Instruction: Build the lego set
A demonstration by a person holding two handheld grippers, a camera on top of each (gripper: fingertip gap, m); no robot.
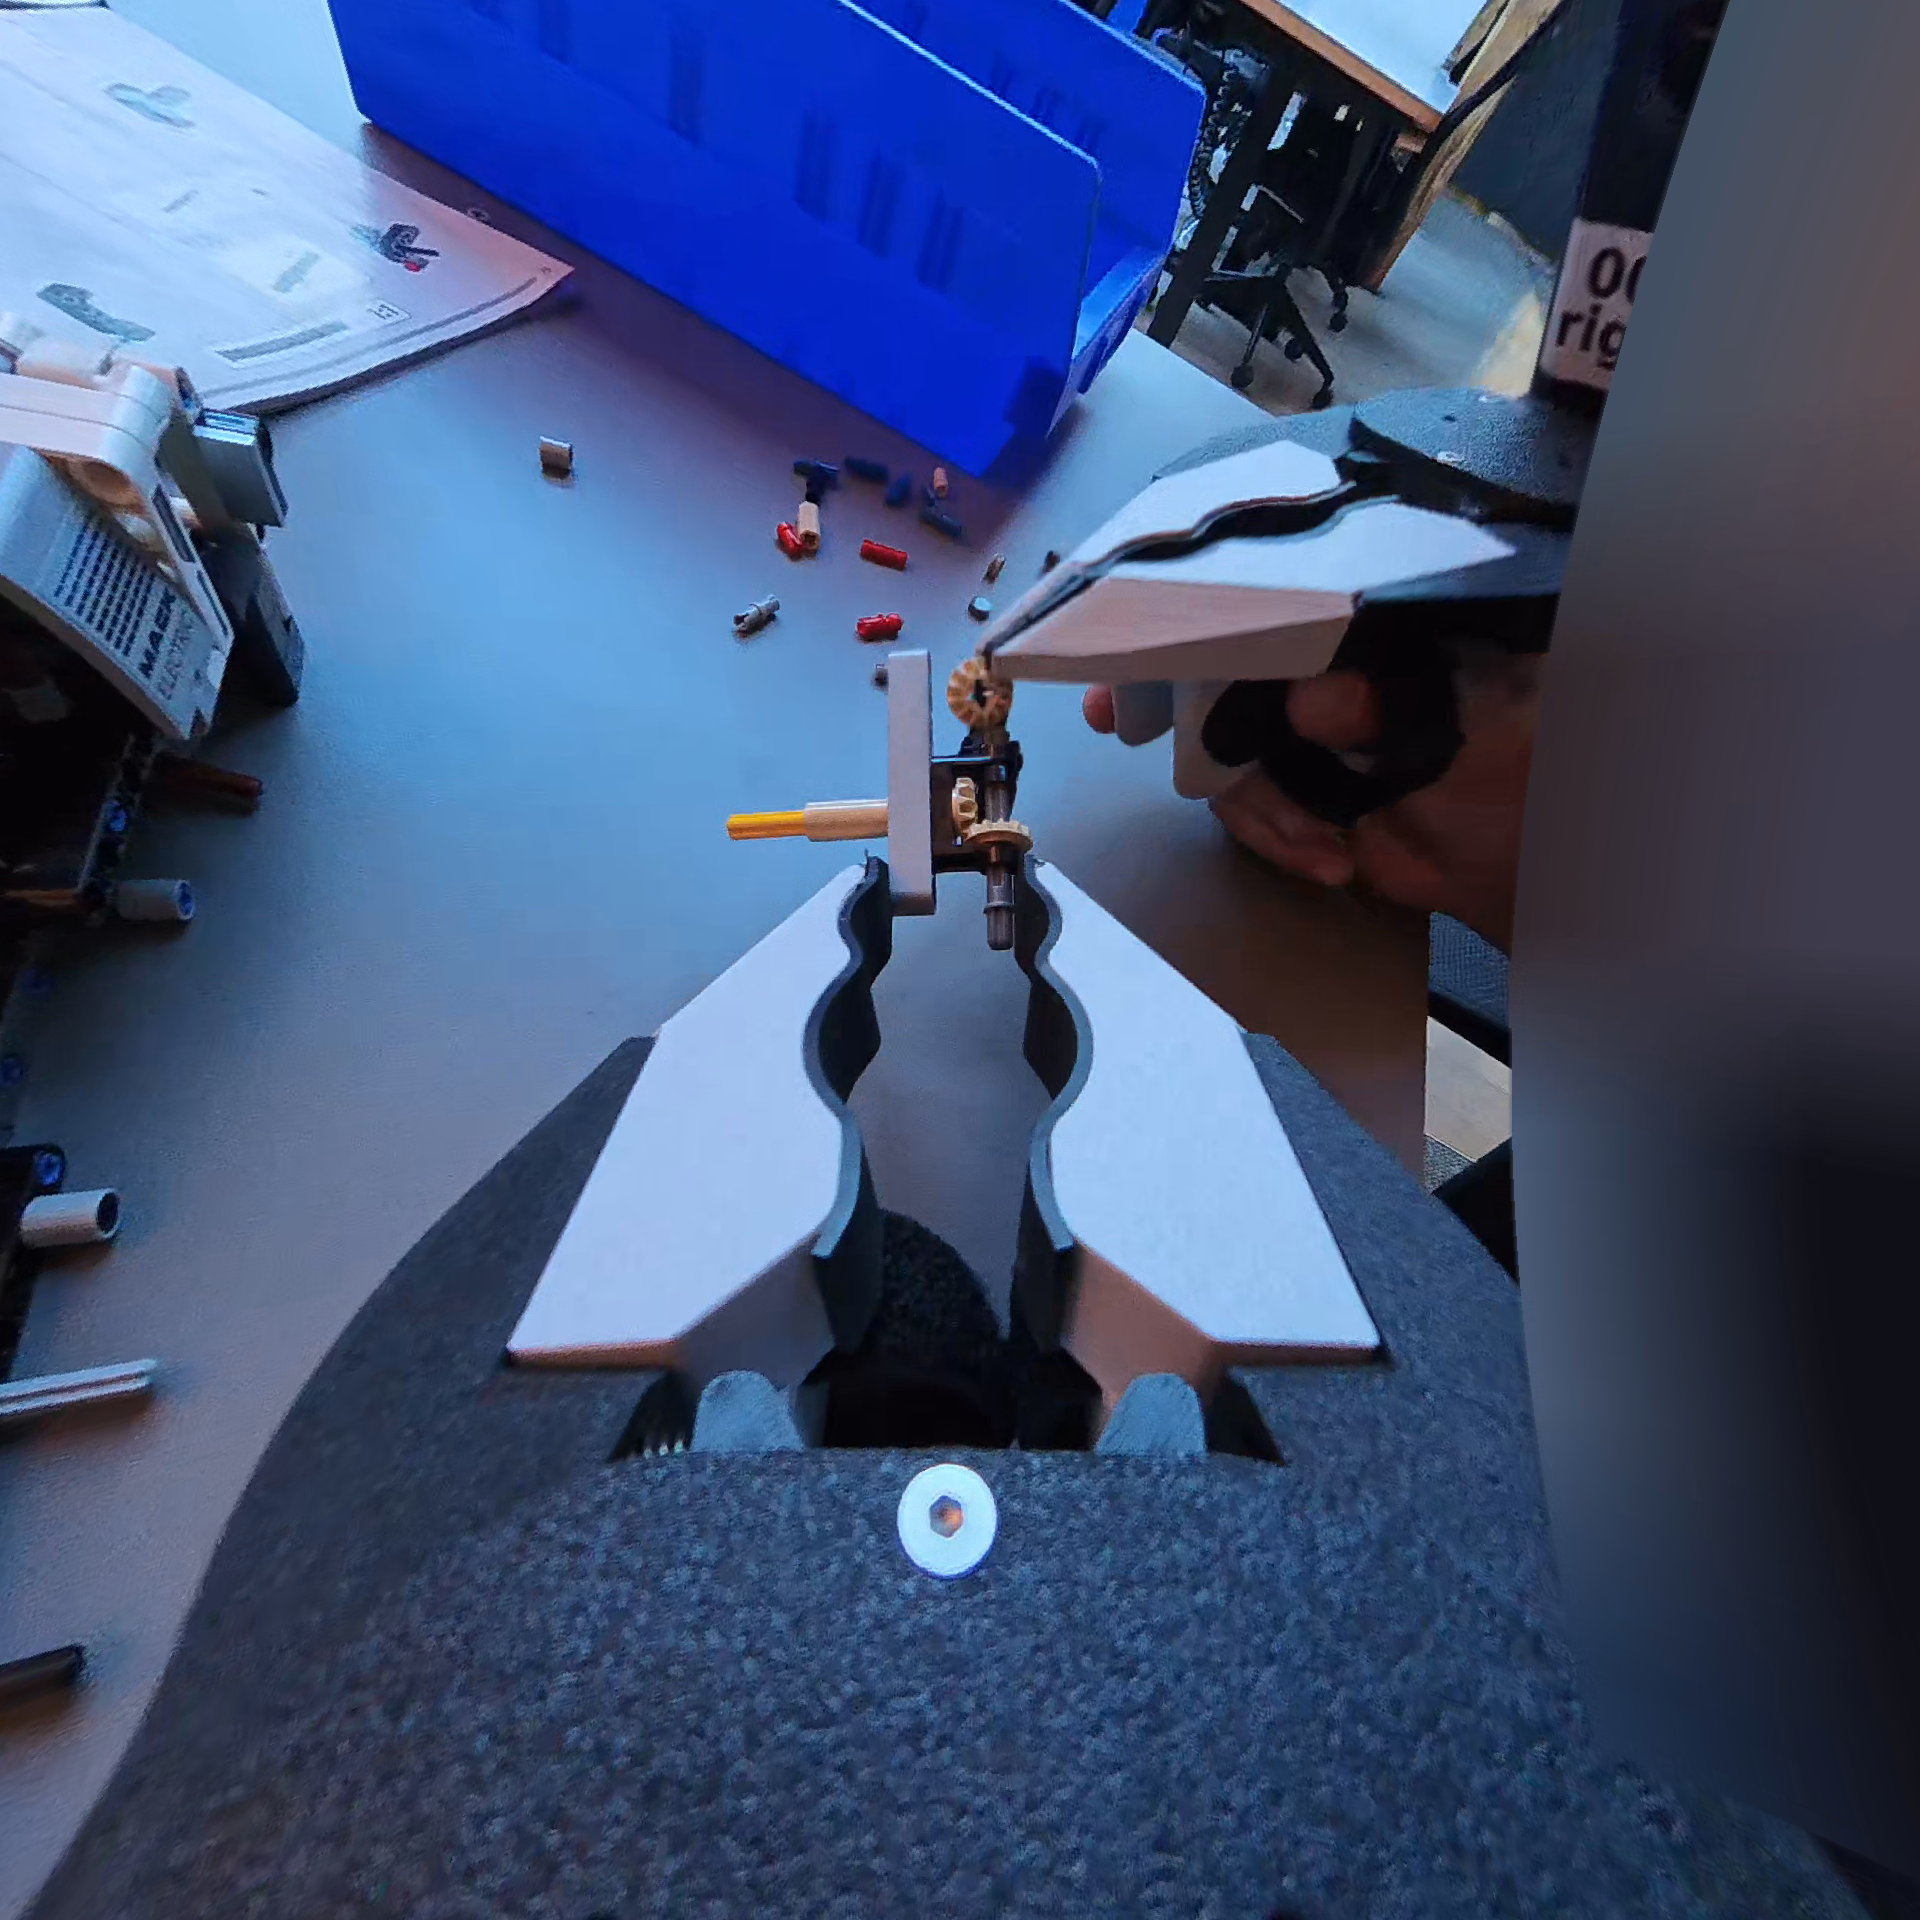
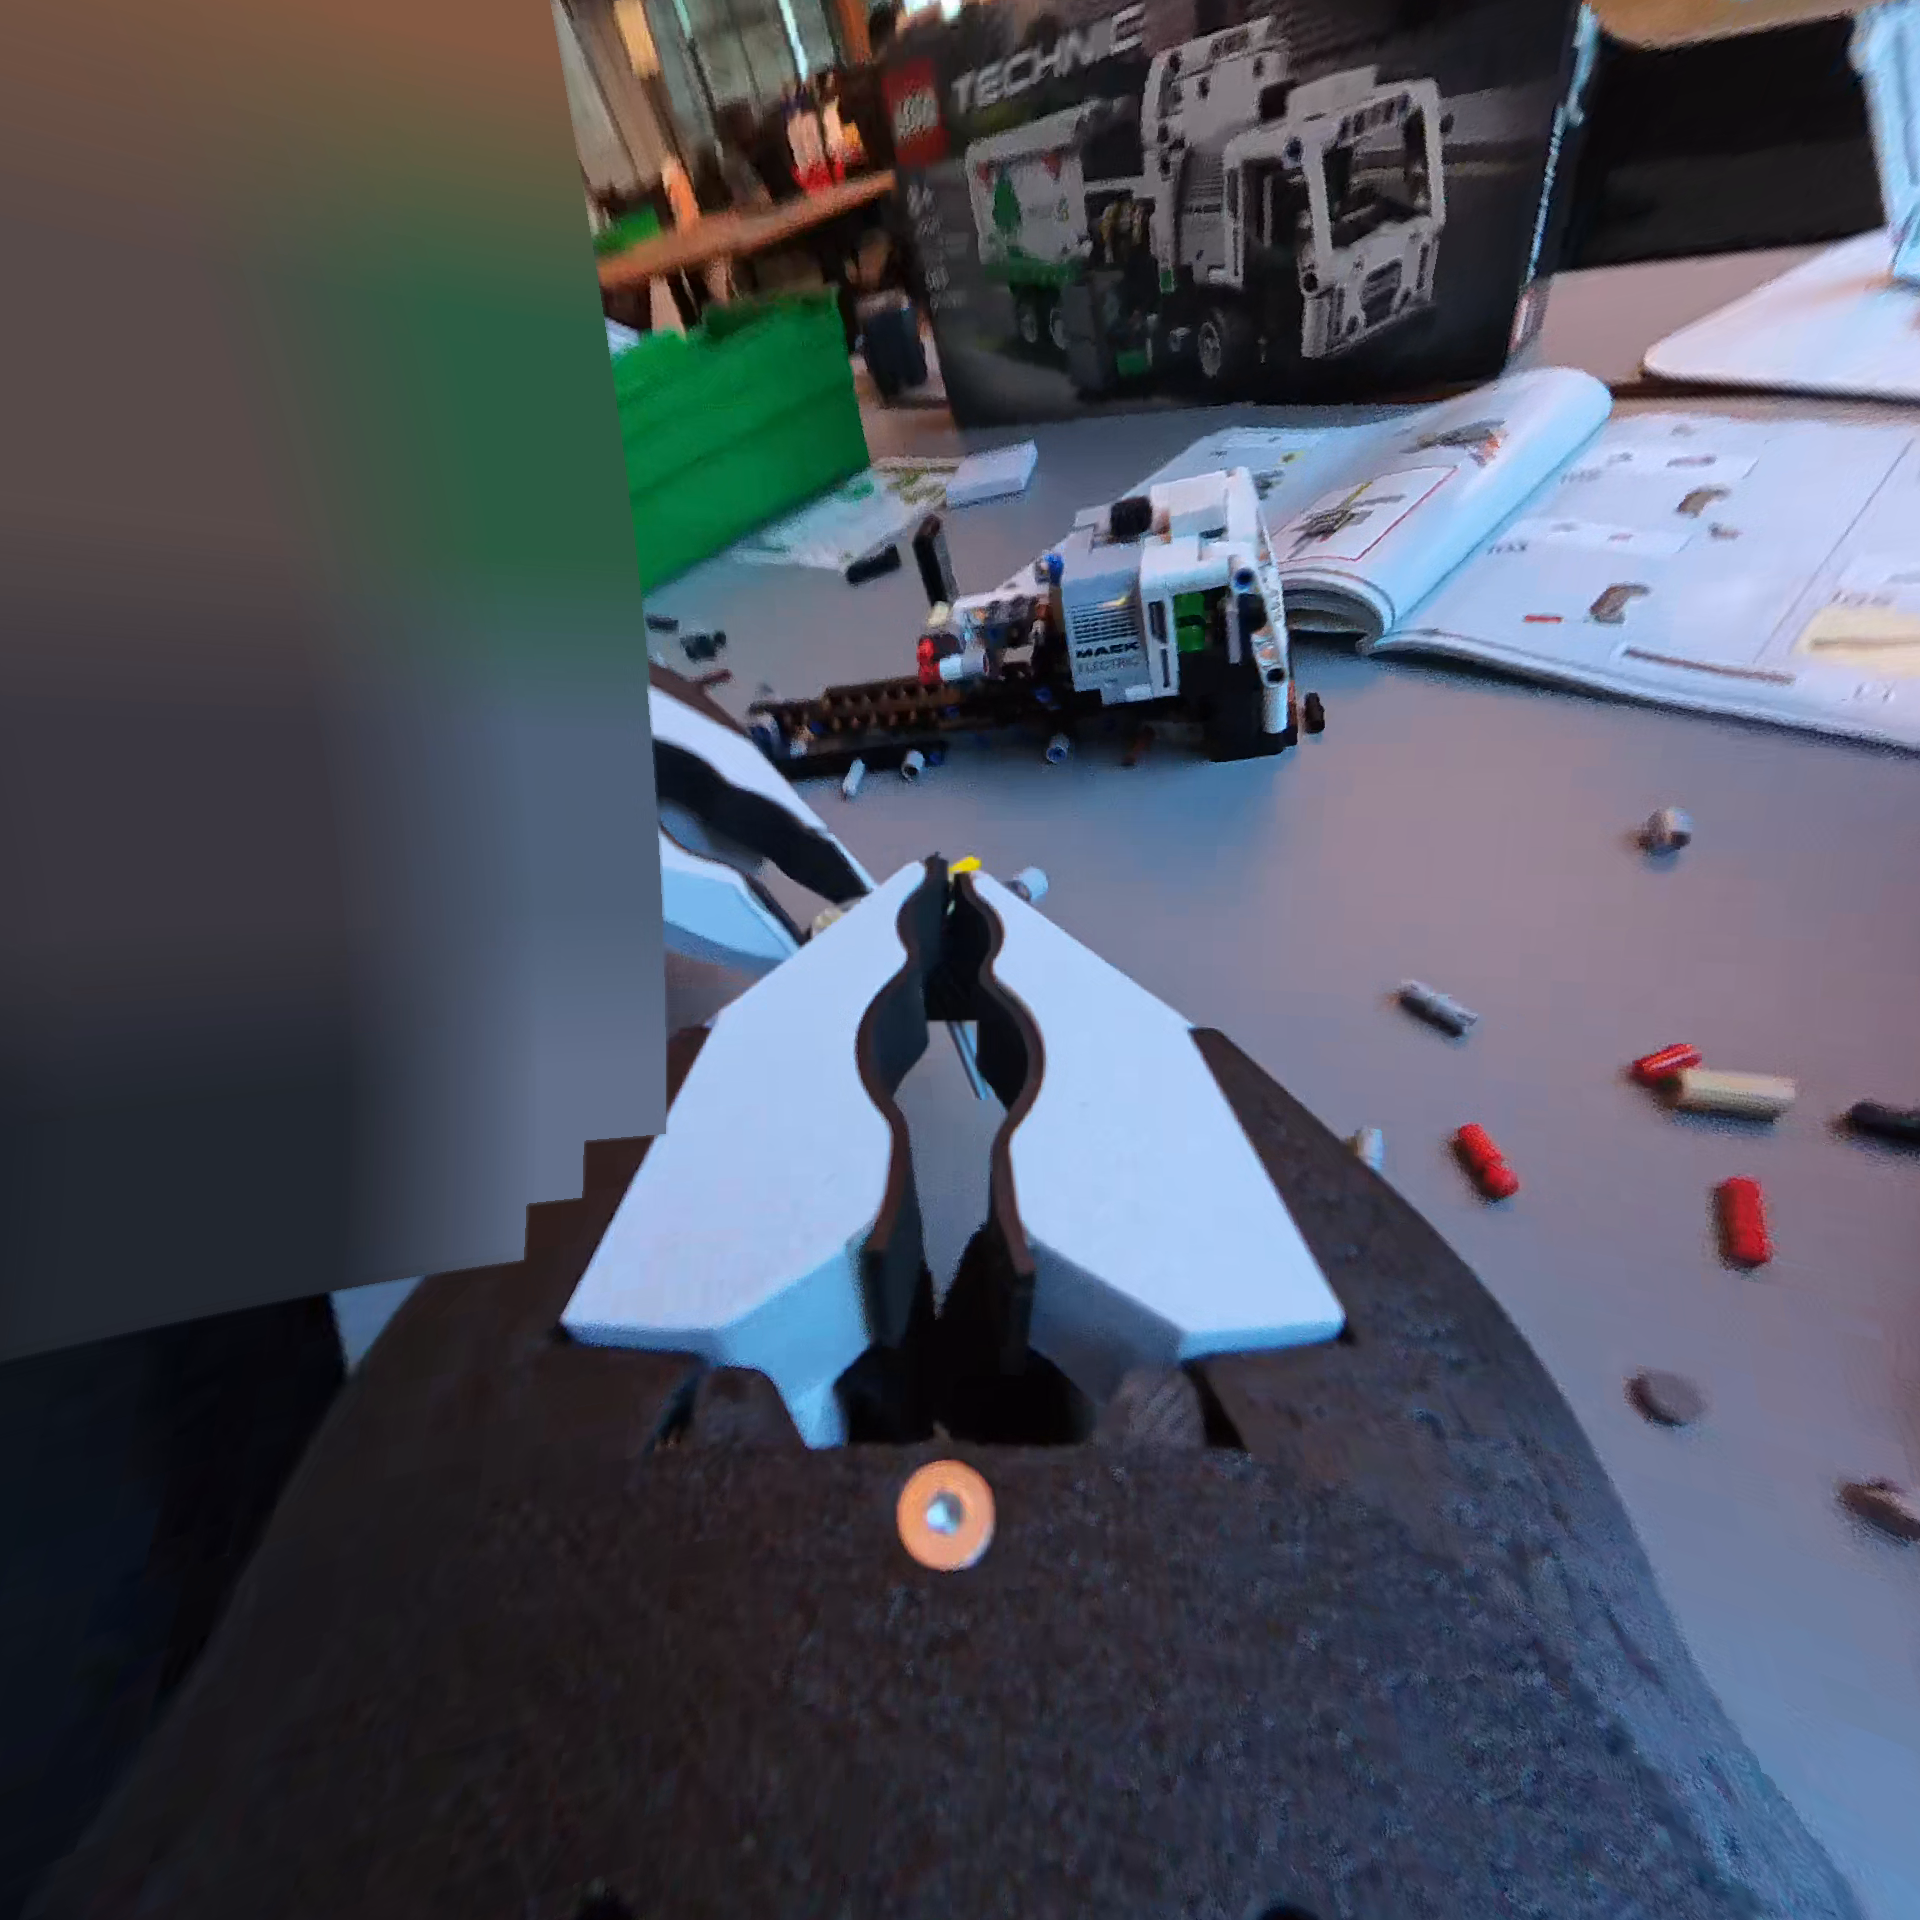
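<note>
Left wrist view: your left gripper [image 1: 948, 868] has its jaws partly open, tips spread around the bottom of the gear assembly [image 1: 940, 795]. The left fingertip [image 1: 871, 894] touches the lower end of the grey beam [image 1: 910, 774]; the right tip sits just beside the dark axle [image 1: 1000, 878]. Can't tell if that counts as a firm grip. A yellow axle [image 1: 767, 825] sticks out left of the beam through a tan bush. Your right gripper [image 1: 987, 646] comes in from the right, jaws nearly closed, tips at the tan gear [image 1: 977, 691] on top of the dark axle. Loose pins [image 1: 881, 554] lie on the table [image 1: 520, 675] beyond, in front of the blue bin [image 1: 748, 187]. Truck [image 1: 114, 561] at left edge, manual [image 1: 208, 208] behind it.

Right wrist view: blurry. Your right gripper [image 2: 951, 871] has its jaws almost together at the tips, with something dark pinched there and a bit of yellow axle [image 2: 966, 863] showing past them. The gear itself is hidden. Left gripper [image 2: 727, 831] is just left of the tips. Truck [image 2: 1122, 623] sits well ahead on the table [image 2: 1351, 852], manual [image 2: 1558, 540] open to its right, set box [image 2: 1226, 197] behind, green bin [image 2: 738, 416] left. Red pins [image 2: 1486, 1158] are scattered on the right.
</note>
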